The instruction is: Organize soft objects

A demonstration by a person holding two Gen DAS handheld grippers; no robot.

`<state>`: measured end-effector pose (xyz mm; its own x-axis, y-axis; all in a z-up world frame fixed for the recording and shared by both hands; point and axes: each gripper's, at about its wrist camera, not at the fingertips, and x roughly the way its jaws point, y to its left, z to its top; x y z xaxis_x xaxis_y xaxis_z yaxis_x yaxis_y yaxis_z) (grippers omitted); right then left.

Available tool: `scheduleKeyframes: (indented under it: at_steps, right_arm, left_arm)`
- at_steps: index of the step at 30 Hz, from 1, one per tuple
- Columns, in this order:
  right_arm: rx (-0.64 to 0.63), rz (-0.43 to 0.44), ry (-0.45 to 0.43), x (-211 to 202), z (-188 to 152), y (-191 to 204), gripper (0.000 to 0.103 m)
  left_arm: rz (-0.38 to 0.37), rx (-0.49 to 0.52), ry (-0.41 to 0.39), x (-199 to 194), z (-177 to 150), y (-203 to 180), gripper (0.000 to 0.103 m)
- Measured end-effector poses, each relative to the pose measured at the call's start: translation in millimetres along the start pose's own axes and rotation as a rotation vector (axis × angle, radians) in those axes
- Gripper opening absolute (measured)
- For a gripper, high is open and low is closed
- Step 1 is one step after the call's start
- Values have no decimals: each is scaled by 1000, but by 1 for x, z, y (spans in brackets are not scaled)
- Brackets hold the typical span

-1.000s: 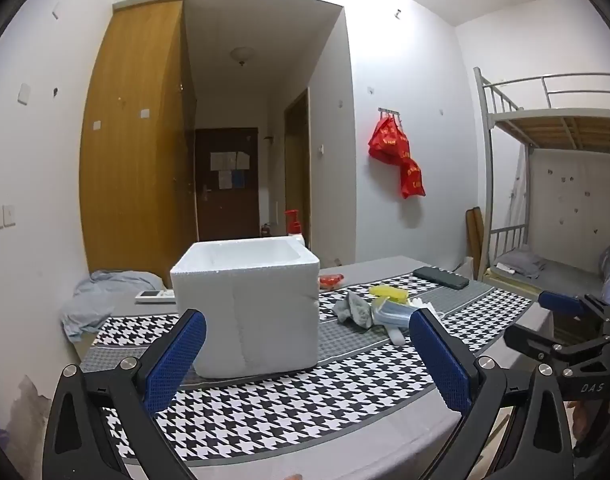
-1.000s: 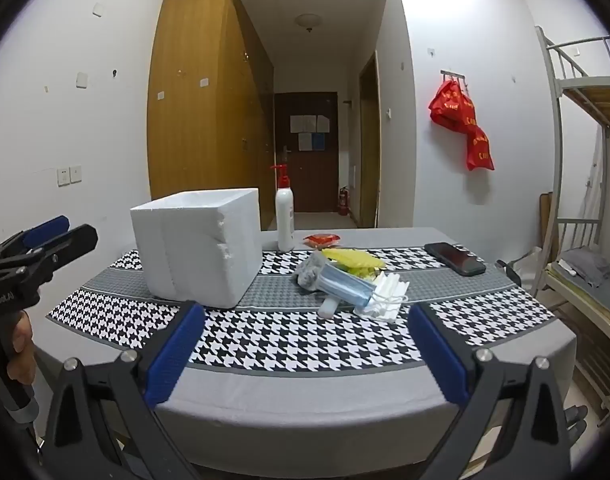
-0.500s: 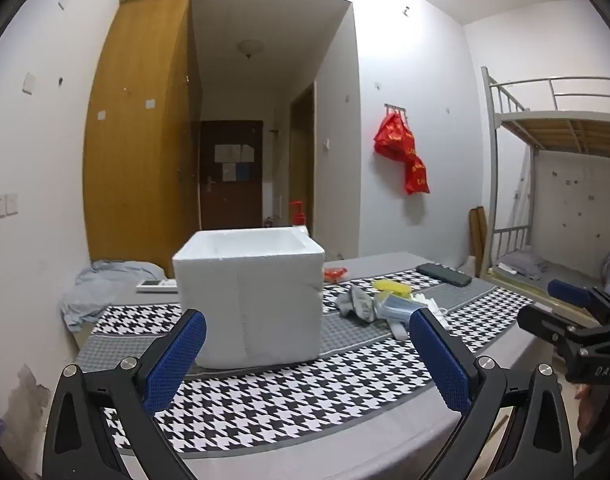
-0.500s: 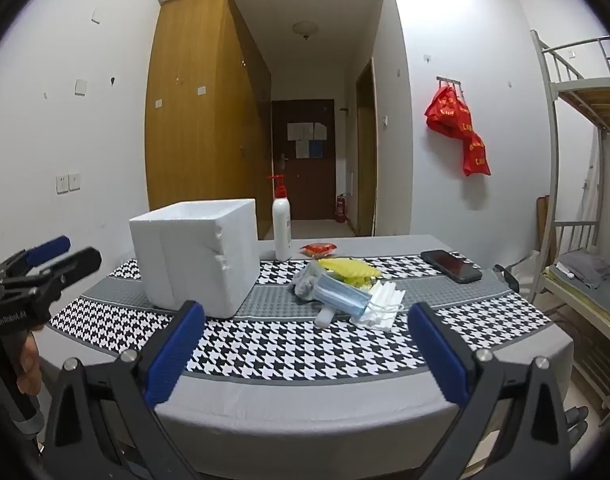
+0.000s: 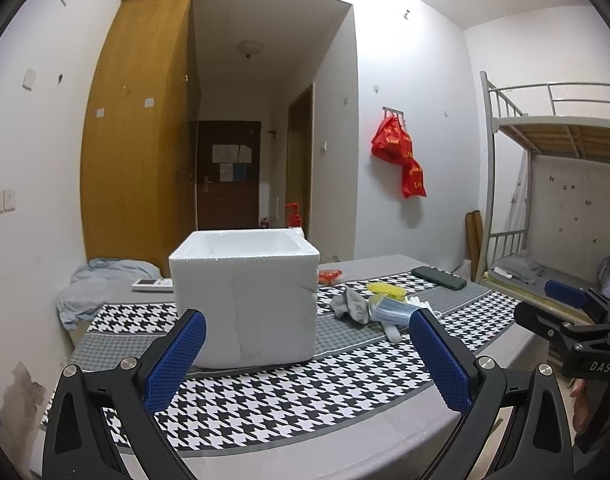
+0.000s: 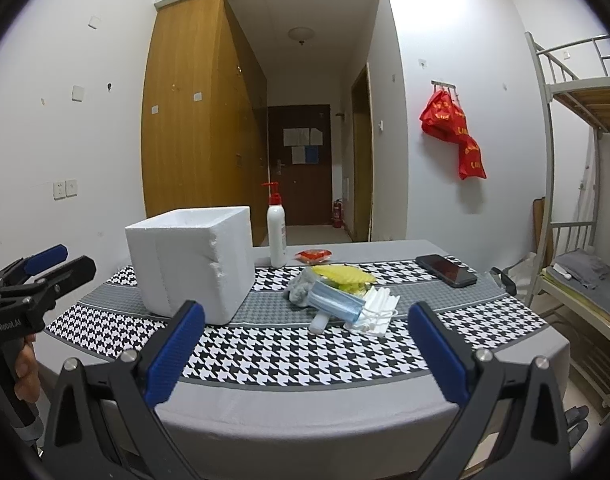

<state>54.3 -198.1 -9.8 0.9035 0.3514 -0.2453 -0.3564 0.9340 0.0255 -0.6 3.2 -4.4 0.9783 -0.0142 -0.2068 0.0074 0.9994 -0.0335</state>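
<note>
Meanwhile, both grippers hover short of the table edge, jaws spread wide and empty: left gripper (image 5: 307, 350) facing the open white foam box (image 5: 245, 296), right gripper (image 6: 305, 346) aimed at the heap of soft items (image 6: 341, 294), blue face masks, grey cloth, yellow sponge, just right of that box. Nothing appears packed yet; the next move likely calls for reaching in and pinching one piece.

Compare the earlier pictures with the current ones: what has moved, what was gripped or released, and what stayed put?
Only the views shifted slightly, so both hand-held grippers drifted a little. Nothing was gripped or released: left gripper and right gripper remain open and empty. The foam box, the pile of soft items and the phone stayed put.
</note>
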Motion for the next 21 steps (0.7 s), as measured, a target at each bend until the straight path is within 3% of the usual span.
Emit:
scheduleKeyframes:
  at_steps: [21]
  right_arm:
    - [9,6,-12,-3,2,-3,103]
  left_arm:
    - [5,0,11,6,-1,5,102]
